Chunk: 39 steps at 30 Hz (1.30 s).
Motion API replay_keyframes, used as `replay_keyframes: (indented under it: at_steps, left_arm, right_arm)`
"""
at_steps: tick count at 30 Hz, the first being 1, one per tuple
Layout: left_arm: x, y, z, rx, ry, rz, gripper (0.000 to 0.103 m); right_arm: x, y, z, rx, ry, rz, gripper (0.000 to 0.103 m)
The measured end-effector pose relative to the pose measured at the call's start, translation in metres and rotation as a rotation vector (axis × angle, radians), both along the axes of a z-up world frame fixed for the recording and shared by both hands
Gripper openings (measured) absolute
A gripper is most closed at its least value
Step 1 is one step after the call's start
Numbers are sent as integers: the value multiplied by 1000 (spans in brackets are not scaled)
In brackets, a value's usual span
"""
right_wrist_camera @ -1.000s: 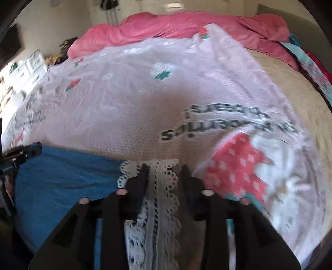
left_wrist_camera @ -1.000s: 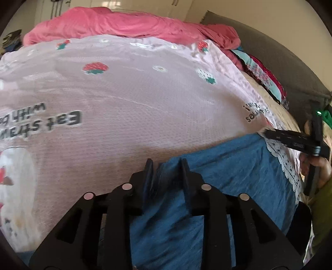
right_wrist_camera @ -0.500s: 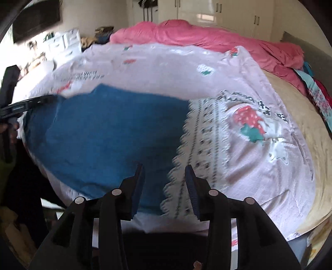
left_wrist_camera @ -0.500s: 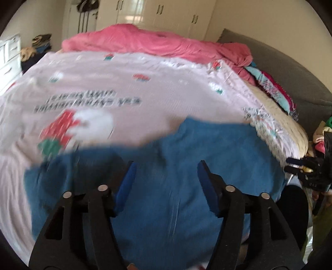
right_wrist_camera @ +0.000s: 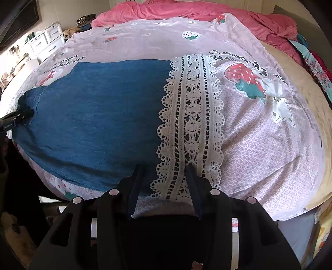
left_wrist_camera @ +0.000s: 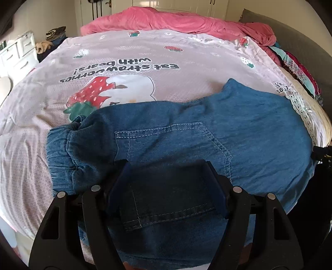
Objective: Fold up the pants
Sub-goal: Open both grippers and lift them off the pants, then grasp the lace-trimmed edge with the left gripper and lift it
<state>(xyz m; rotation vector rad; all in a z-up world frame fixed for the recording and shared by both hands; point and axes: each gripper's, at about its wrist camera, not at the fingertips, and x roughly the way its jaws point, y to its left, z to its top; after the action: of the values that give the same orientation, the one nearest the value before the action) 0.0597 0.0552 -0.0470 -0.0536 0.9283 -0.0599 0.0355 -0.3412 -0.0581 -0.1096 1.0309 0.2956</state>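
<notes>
A pair of blue denim pants [left_wrist_camera: 186,128] lies spread across a bed covered by a pale pink sheet [left_wrist_camera: 124,52] printed with strawberries and the words "Eat strawberries with bears!", filling the lower half of the left wrist view, with the gathered waistband [left_wrist_camera: 62,153] at centre left and a stitched back pocket [left_wrist_camera: 174,143] in the middle. The left gripper [left_wrist_camera: 167,180] hangs over the denim at the bottom centre of that frame, its fingers [left_wrist_camera: 118,184] set wide and opening further, the cloth lying beneath them but not pinched. In the right wrist view the same pants [right_wrist_camera: 97,116] stretch across the left half of the frame and end in a broad white lace hem [right_wrist_camera: 191,124] running down the centre. The right gripper [right_wrist_camera: 165,174] sits at the bottom centre above the near end of that lace, its fingers [right_wrist_camera: 137,180] parted moderately and clamped on nothing. The tip of the left gripper [right_wrist_camera: 17,117] shows at the left edge of this view, at the far end of the denim. A rumpled pink duvet [left_wrist_camera: 176,19] lies along the top of the bed, and white drawers [right_wrist_camera: 47,39] stand at the upper left
</notes>
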Motion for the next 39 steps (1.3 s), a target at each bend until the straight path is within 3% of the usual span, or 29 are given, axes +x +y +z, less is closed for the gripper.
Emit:
replay_keyframes:
  at_steps: [3,5,7,18,20,32,37,39]
  left_arm:
    - [-5,0,6,-23,-16,5,64]
    - [-9,-2,13,-41,-25,1,69]
    - [-14,-5,21,-63,-32,-12,72]
    - [-32,-44,61,-61,-110,-124,84]
    - [-30,-57,66,-58,-116,-156,87]
    - [20,-152,90,-19,-148,-367,91]
    - [63,-198,87,-44,-94,-456,91]
    - [79,-218,83,-5,-70,-483,91]
  right_arm:
    - [-5,-1,7,38,-16,-17,46]
    - [-12,-1,14,38,-58,-12,59]
    - [-26,-4,26,51,-118,-33,64]
    - [-55,-48,47,128,-179,-193,65]
    - [-55,-53,45,155,-176,-215,81]
    - [-45,-53,28,268,-158,-251,82]
    - [-36,-55,18,313,-133,-268,82]
    - [-31,-56,16,336,-125,-275,82]
